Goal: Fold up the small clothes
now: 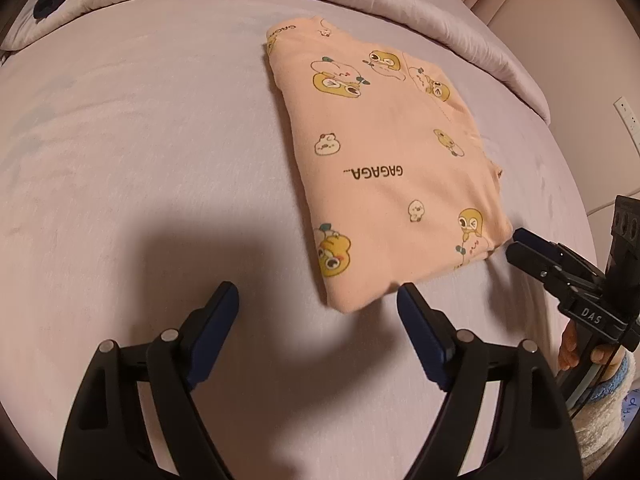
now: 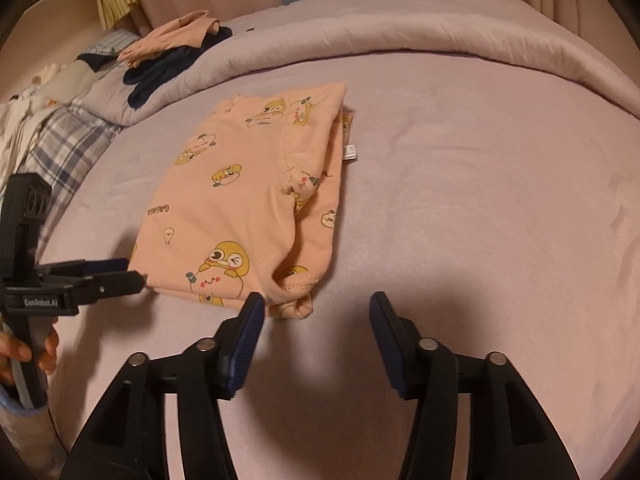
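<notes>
A peach garment printed with yellow cartoon ducks lies folded into a rectangle on the lilac bed sheet. It also shows in the right wrist view, with a white care label at its right edge. My left gripper is open and empty, just short of the garment's near corner. My right gripper is open and empty, its left finger close to the garment's near edge. In each view the other gripper shows from the side: the right one and the left one, both next to the garment's near corners.
A rolled lilac duvet runs along the far side of the bed. A pile of folded clothes and a plaid cloth lie at the far left. A wall with a socket stands at the right.
</notes>
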Demonstrator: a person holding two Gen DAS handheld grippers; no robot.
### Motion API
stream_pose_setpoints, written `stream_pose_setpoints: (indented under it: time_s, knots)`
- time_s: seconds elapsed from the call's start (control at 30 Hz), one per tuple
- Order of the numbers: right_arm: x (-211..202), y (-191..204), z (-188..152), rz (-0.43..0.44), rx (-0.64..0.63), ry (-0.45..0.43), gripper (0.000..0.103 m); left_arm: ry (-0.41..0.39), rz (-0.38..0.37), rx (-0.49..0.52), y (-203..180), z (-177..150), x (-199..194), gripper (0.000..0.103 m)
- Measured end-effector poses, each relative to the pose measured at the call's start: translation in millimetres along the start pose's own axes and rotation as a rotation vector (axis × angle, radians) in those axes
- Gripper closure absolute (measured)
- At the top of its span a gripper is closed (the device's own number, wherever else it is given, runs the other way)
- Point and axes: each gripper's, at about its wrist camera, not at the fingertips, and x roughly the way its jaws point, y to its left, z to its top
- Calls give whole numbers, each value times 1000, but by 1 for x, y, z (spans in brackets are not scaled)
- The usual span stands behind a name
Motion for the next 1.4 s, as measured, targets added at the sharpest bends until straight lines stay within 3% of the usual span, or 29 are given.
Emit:
stream_pose_setpoints:
  time_s: [0.1, 0.23, 0.33, 0.87, 1.2, 1.4]
  knots:
    - [-3, 0, 0, 23, 7, -7, 41, -1, -10, -18, 2, -2, -2, 18]
    - [-7, -2, 0, 64, 36, -16, 27, -10, -46, -45, 3, -4, -7, 4]
    - [-6, -7, 3, 107, 84, -18, 24, -21, -63, -56, 2, -5, -11, 2]
    - [-4, -18, 8, 185, 197, -20, 23, -116, -83, -135, 13, -15, -40, 1]
    - [-4, -24, 13, 198, 233, -30, 23, -119, -69, -139, 18, -15, -42, 1]
    - [3, -29, 18, 188, 251, -21, 23, -104, -128, -158, 21, -11, -35, 1]
